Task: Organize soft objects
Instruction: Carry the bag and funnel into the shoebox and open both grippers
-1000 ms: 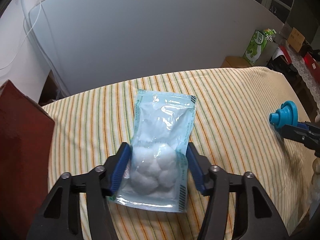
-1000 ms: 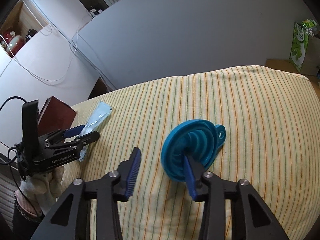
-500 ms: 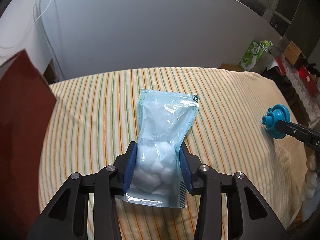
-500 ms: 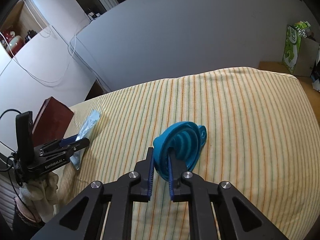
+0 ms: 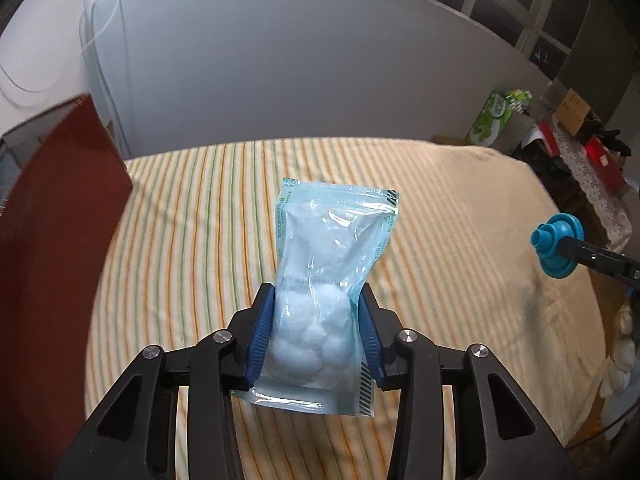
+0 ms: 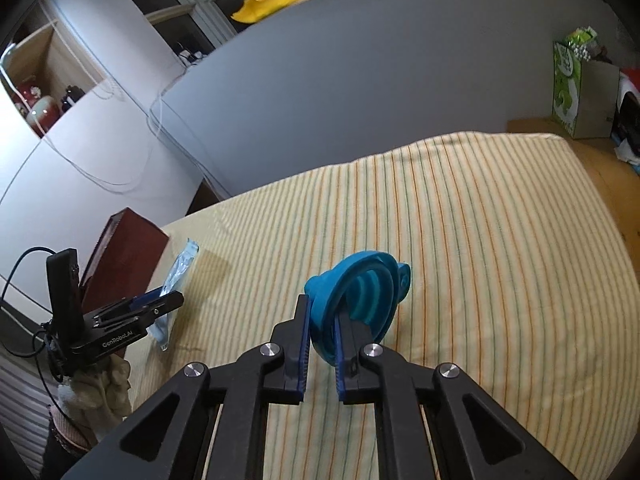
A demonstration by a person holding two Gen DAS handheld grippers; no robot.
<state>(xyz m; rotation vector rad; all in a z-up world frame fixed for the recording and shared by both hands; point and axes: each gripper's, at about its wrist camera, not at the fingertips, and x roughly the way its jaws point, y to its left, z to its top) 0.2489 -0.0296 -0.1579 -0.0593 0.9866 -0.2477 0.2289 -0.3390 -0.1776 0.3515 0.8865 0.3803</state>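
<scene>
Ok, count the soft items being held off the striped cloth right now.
2. The bag of cotton balls is in the left claw; the blue collapsible funnel is in the right claw. Others may be out of view.

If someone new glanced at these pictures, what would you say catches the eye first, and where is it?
Most striking is the clear blue-tinted plastic pouch of white cotton balls, pinched at its lower end in the left claw above the yellow striped cloth. Next comes the bright blue collapsible silicone funnel, clamped by its rim in the right claw. A dark red box stands at the cloth's left edge.
</scene>
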